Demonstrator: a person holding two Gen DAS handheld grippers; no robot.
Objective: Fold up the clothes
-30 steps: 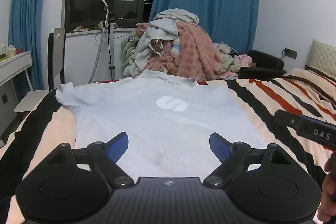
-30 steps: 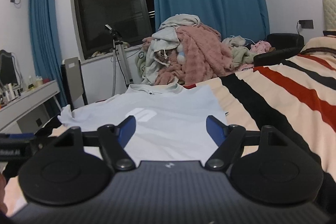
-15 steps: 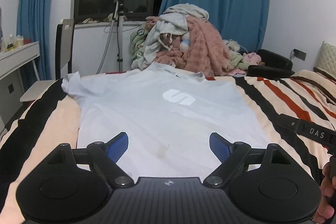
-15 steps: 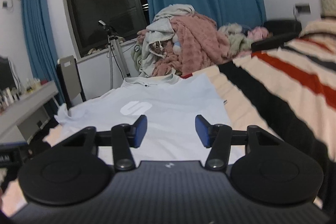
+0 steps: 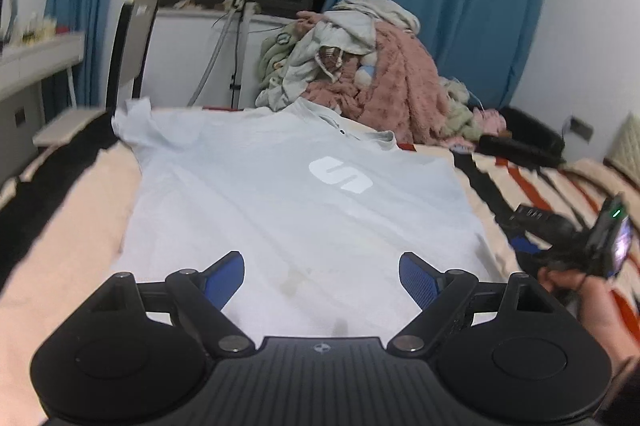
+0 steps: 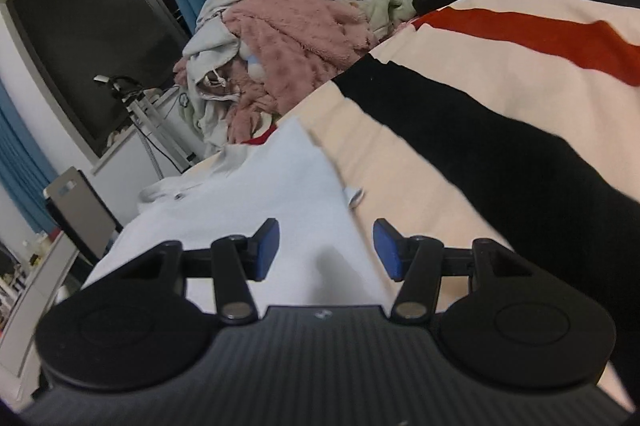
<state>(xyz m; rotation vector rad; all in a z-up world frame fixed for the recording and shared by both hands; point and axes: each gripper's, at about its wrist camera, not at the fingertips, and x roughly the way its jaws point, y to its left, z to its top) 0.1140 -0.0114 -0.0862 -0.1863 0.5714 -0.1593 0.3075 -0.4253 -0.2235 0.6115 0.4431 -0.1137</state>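
A pale blue T-shirt (image 5: pixel 280 202) with a white logo lies spread flat on the striped bed, collar at the far end. My left gripper (image 5: pixel 322 276) is open and empty, hovering over the shirt's near hem. My right gripper (image 6: pixel 326 250) is open and empty, tilted, low over the shirt's right edge (image 6: pixel 280 194). The right gripper's body (image 5: pixel 560 238), held in a hand, also shows at the right of the left wrist view.
The bed cover (image 6: pixel 500 74) has cream, black and red stripes. A heap of pink and grey laundry (image 5: pixel 360 66) sits beyond the shirt's collar. A chair (image 5: pixel 128 46), a tripod (image 5: pixel 236 38) and a desk (image 5: pixel 32 58) stand at the far left.
The left gripper has moved forward over the shirt's hem. The right gripper has dropped lower, tilted and shifted to the shirt's right edge, its jaws narrower than a second ago.
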